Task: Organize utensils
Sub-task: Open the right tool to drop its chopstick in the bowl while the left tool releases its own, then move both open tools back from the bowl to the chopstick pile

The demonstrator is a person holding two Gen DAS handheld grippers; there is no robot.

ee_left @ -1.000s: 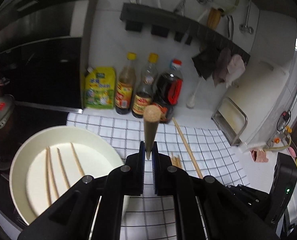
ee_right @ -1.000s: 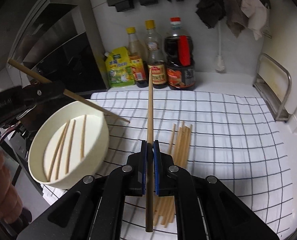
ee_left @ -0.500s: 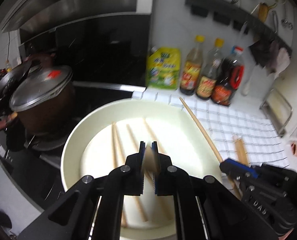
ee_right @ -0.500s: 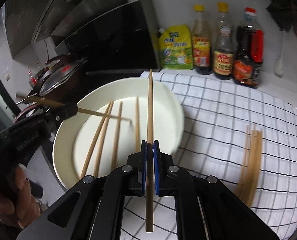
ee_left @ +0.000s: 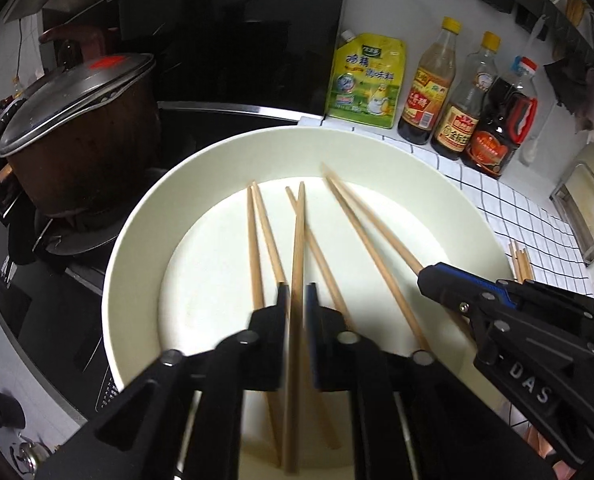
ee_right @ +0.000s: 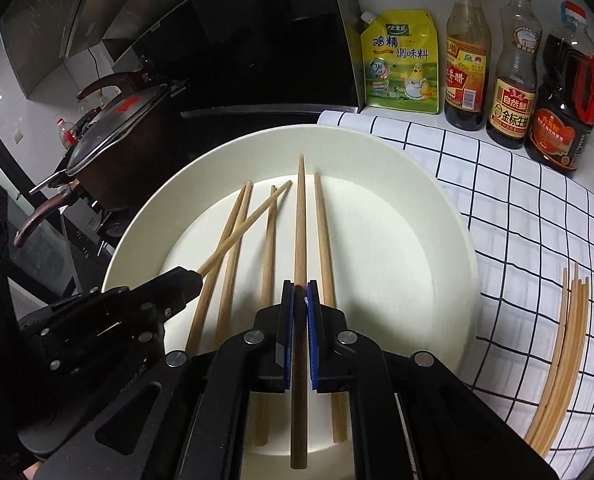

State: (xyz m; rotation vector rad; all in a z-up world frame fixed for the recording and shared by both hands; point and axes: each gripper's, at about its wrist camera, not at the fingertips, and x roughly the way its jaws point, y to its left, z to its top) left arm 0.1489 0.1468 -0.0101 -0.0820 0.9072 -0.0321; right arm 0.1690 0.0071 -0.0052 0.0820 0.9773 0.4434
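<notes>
Both my grippers hang over the bowl (ee_left: 137, 240): left gripper (ee_left: 297, 304), jaws just opening, chopstick (ee_left: 297, 248) loose between them, lengthwise ahead; right gripper (ee_right: 300, 300) clamps its chopstick (ee_right: 300, 220) likewise.

FREE: my way over the white bowl (ee_right: 449, 216) stays open at 12 o'clock | BLOCK: lidded pot (ee_left: 77, 136) at 10 o'clock, sauce bottles (ee_right: 513, 68) at 1 o'clock | NEAR: other gripper (ee_left: 429, 280) crowds my 3 o'clock side | FREE: checked cloth (ee_right: 537, 216) on worktop at 3 o'clock.
</notes>
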